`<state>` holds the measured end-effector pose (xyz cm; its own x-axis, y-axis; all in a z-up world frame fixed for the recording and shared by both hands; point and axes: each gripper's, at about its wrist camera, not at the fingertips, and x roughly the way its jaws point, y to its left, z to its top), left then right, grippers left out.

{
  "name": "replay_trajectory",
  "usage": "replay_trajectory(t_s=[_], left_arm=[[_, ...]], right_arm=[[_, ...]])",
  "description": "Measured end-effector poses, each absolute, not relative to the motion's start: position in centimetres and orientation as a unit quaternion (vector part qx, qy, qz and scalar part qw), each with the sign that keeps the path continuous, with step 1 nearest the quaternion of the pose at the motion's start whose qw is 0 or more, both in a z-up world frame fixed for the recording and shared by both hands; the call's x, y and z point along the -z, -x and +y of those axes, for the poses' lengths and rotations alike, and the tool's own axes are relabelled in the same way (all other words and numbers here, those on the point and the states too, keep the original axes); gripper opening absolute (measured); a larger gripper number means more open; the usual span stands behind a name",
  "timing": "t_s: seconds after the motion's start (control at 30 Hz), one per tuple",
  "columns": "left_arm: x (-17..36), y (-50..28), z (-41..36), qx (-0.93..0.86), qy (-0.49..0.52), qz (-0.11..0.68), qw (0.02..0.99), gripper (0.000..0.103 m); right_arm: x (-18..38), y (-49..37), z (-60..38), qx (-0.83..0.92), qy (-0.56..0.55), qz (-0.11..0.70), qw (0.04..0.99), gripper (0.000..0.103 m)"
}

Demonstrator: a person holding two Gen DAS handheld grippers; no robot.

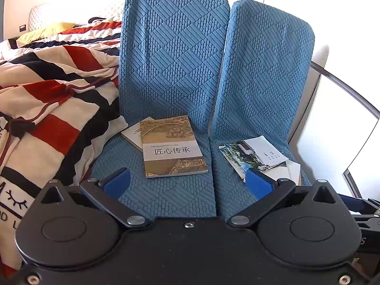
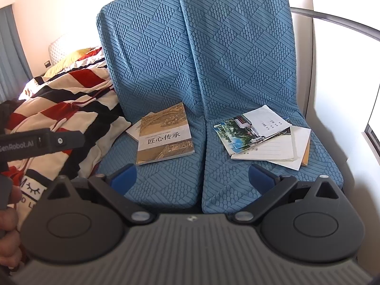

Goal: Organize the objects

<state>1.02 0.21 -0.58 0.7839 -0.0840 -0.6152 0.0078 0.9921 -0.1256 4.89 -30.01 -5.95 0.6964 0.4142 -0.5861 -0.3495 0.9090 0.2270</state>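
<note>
The left gripper (image 1: 187, 182) is hanging low over the near edge of the left blue seat (image 1: 166, 190), its blue-padded fingers (image 1: 117, 181) spread wide and gripping nothing. The right gripper (image 2: 192, 178) is hovering likewise, jaws wide apart and empty, straddling the seam between the two seats.

Just beyond the left gripper, a brown booklet (image 1: 172, 147) with a painted cover and a pale title band is lying flat on the left seat, overlapping a white booklet (image 1: 133, 134) peeking out at its far left corner. Over on the right seat (image 2: 237, 185), a loose, fanned pile is sitting: a photo brochure (image 2: 247, 130) showing trees and a building on top, a lined white sheet (image 2: 270, 149) beneath it, more paper and an orange edge underneath.

To the left, a red, black and cream striped blanket (image 1: 52, 99) is spilling against the left seat. In the right wrist view, a hand (image 2: 9, 237) is showing at the near left edge.
</note>
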Motion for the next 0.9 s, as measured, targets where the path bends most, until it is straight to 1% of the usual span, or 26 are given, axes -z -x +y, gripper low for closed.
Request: replay_trajectory(t_s=[0.9], left_arm=[[2.8, -5.7, 3.5, 0.008, 0.093, 0.337, 0.937, 0.103]], right_arm=[[7.0, -9.2, -25.7, -0.232, -0.037, 0.338, 0.911, 0.102]])
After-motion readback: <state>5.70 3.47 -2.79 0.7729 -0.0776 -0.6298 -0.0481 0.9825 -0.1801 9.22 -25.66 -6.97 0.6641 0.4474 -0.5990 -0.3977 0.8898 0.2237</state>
